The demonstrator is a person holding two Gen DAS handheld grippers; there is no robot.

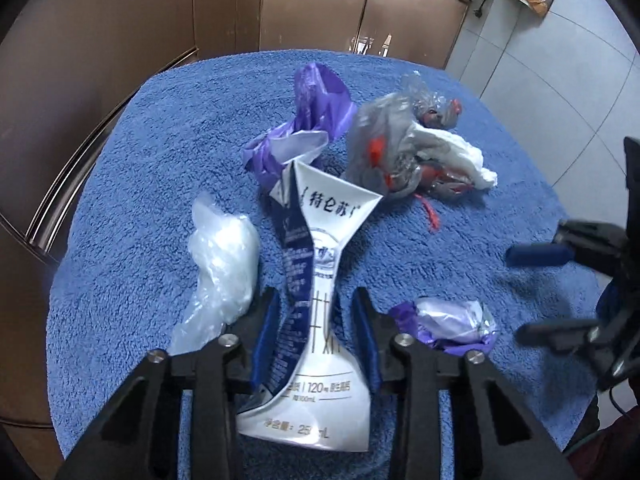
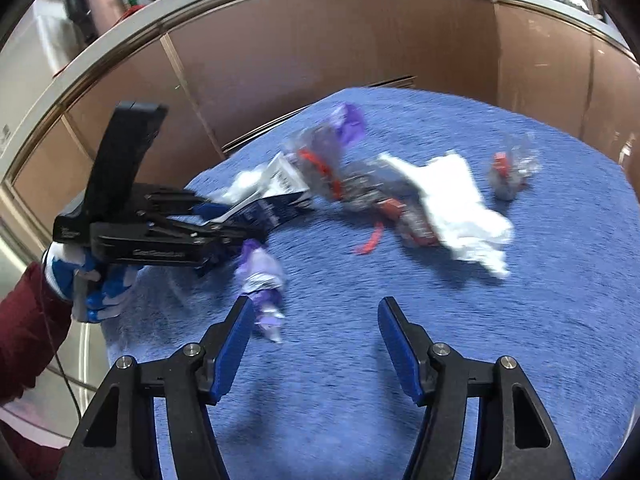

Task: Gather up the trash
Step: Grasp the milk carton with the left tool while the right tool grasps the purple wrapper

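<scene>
Trash lies scattered over the blue towel (image 1: 460, 248) that covers the round table, and I have one piece of it in hand: the flattened milk carton (image 1: 320, 280), white with a dark blue side and printed text, sits between the blue pads of my left gripper (image 1: 316, 300), which pinch it at its crushed waist. It points toward the middle of the towel. Just left of it I see a clear crumpled plastic bag (image 1: 222, 256), toward the towel's left edge. Just right of the left gripper lies a small purple wrapper ball (image 1: 452, 320), near the front edge. Beyond the carton's far end are a purple plastic bag (image 1: 316, 104) and, beside it, a grey film wad with red bits (image 1: 384, 148) touching a white tissue (image 1: 460, 152).

My right gripper (image 2: 316, 308) hangs over bare towel with its fingers spread wide and nothing between them; the wrapper ball lies beside its left finger. A small clear scrap with red (image 2: 510, 176) sits apart toward the towel's right edge.
</scene>
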